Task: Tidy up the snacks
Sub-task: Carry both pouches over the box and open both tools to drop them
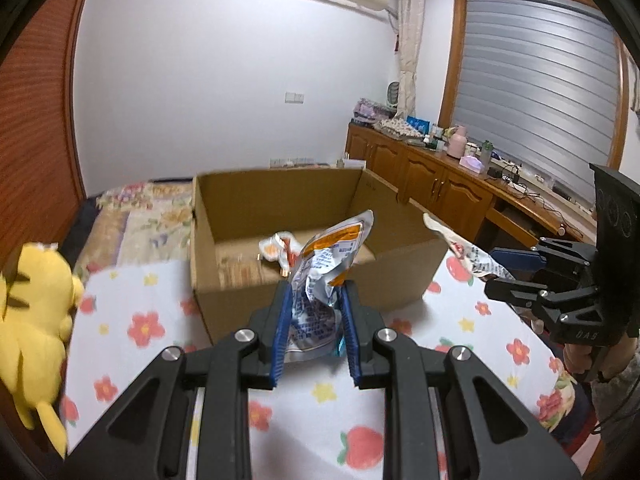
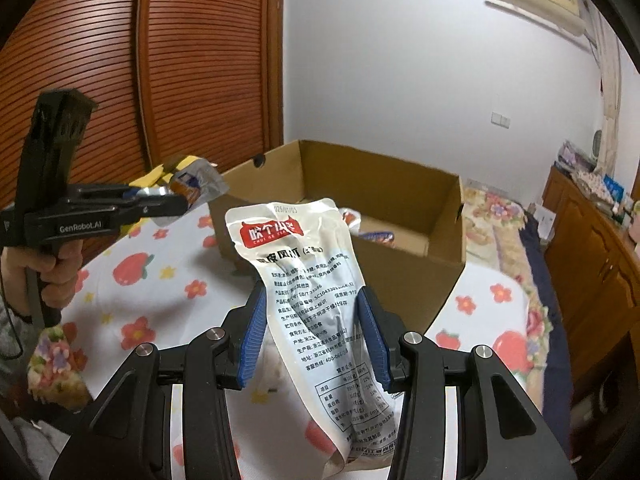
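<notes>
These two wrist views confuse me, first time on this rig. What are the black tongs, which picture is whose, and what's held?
No robot: a person holds hand-operated tongs, each with a camera looking along its fingers. The left view shows the left tongs clamping a crumpled silver-and-orange snack pouch. The right view shows the right tongs gripping a white snack pouch with a red label. Ahead on the flowered bedspread stands an open cardboard box already holding snacks. A yellow plush toy lies at the left.
</notes>
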A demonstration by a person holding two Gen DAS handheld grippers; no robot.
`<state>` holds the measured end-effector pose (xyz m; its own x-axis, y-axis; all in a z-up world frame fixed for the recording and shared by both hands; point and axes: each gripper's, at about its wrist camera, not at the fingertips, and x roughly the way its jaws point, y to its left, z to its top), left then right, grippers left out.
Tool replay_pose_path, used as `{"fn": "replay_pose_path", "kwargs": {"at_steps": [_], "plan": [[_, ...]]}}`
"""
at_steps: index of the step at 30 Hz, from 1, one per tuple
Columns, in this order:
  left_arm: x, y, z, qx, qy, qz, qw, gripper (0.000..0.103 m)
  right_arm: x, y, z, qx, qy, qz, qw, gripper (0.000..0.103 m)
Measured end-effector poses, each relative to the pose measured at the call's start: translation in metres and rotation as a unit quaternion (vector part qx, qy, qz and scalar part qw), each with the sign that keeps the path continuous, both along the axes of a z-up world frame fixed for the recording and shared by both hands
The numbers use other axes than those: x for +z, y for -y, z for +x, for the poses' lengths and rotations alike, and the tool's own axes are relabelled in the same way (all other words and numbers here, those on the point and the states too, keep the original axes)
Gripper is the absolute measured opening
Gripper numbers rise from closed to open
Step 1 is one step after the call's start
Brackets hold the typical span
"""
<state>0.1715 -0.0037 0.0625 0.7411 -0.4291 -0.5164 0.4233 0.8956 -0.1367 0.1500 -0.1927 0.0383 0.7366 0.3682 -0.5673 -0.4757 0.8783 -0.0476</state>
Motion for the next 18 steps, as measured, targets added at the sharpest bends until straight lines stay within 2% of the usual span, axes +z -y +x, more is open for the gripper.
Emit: {"fn": "replay_pose_path", "kwargs": {"at_steps": [9,18], "plan": [[0.025,0.016,0.041,0.0,0.019,0.01,0.9998,0.022,0.032,-0.006,0.038,0.003,0.032,-0.007,0.999,0.045],[0.017,0.021,0.102,0.014,0.004,0.013,0.9998,0.022,0.043,-0.013,0.09,0.013,0.053,-0.021,0.998,0.045]]}}
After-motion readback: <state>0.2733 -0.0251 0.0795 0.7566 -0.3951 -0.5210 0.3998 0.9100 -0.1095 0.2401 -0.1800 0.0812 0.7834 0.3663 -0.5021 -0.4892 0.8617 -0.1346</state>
